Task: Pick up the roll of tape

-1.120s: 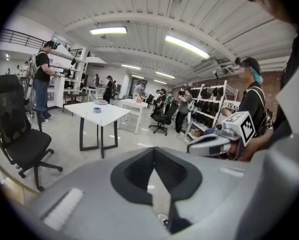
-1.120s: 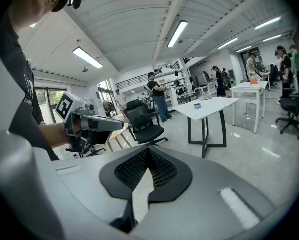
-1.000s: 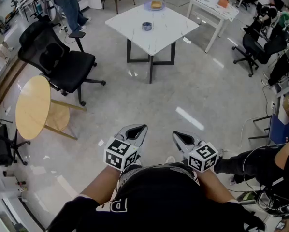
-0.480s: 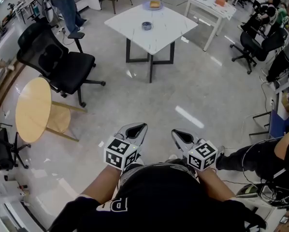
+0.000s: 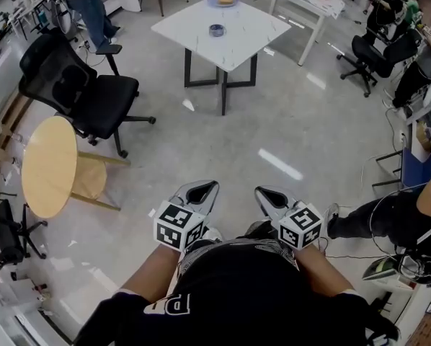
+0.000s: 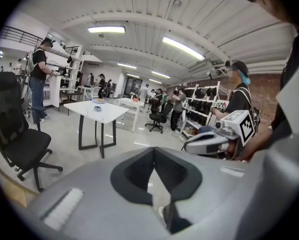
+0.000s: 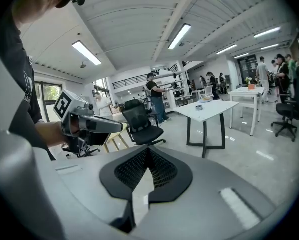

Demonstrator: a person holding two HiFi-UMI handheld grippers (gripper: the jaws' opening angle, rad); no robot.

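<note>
Since a second ago the white table has slid toward the top of the head view, and both grippers ride slightly higher. The roll of tape lies near the table's middle, well apart from me. My left gripper and right gripper each have jaws pressed together on nothing. I'd close in first, spread one pair, then straddle the roll's wall. The only writing is a partial white "P" on the black shirt.
</note>
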